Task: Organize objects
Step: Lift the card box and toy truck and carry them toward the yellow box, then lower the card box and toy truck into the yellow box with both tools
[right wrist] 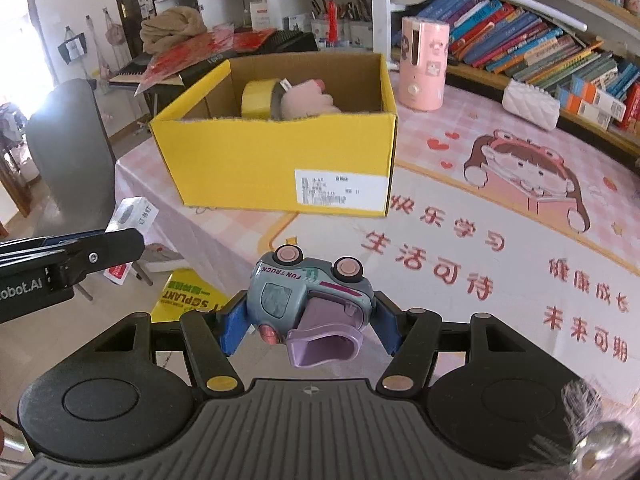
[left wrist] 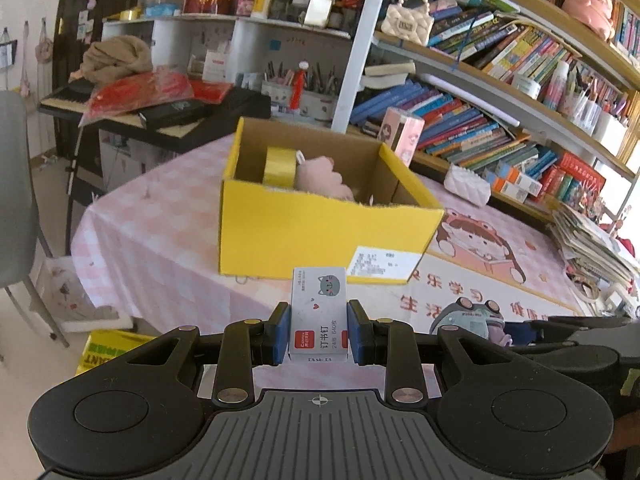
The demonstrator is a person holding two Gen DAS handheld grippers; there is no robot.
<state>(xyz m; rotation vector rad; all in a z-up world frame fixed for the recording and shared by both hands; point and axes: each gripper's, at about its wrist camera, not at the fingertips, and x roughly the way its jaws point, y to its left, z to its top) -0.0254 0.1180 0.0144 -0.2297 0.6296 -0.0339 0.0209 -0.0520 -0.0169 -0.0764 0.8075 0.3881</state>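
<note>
We carry both loads toward the open yellow cardboard box (right wrist: 276, 160) in the upper middle of the frame, the left tool (left wrist: 318, 332) nearly closed on a small white staple box (left wrist: 318, 312) and the right tool (right wrist: 310, 320) half-open around an upturned grey toy truck (right wrist: 308, 292), so next each must clear the rim and release inside.

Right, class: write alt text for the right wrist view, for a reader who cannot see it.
The right gripper holds a grey toy truck upside down, pink wheels up, over a pink cartoon-print tablecloth. Ahead stands an open yellow cardboard box containing a roll of yellow tape and a pink plush toy. Bookshelves fill the right background.

Bright daylight, glare at left edge, strong fisheye bending, sharp.
</note>
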